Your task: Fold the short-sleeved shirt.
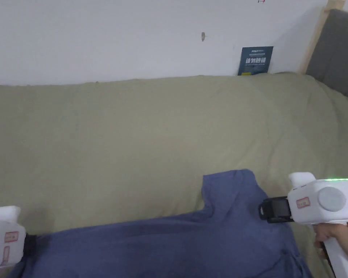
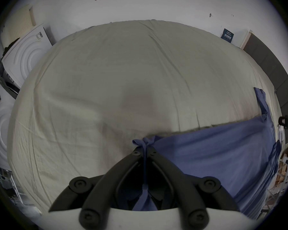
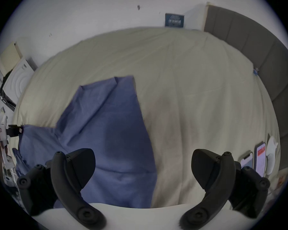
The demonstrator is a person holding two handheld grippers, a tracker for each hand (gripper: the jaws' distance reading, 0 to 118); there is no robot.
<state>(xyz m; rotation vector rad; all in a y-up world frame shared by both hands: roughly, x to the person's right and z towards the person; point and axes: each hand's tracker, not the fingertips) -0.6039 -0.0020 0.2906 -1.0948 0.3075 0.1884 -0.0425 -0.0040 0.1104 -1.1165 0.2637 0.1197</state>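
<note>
A blue short-sleeved shirt (image 1: 191,239) lies along the near edge of the bed, one sleeve (image 1: 229,188) pointing toward the wall. My left gripper (image 2: 145,152) is shut on a bunched corner of the shirt (image 2: 214,150) at its left end; blue cloth runs between the jaws. In the head view the left gripper (image 1: 28,242) sits at the bottom left. My right gripper (image 3: 143,165) is open, jaws wide apart, hovering over the shirt (image 3: 110,127) at its right edge. From the head view the right gripper (image 1: 265,210) is held by a hand just above the cloth.
The shirt rests on an olive-beige bed sheet (image 1: 151,134) with wide free room toward the white wall. A grey headboard (image 1: 336,54) stands at the right. Phones (image 3: 260,159) lie near the bed's right edge. White appliances (image 2: 23,54) stand beyond the left side.
</note>
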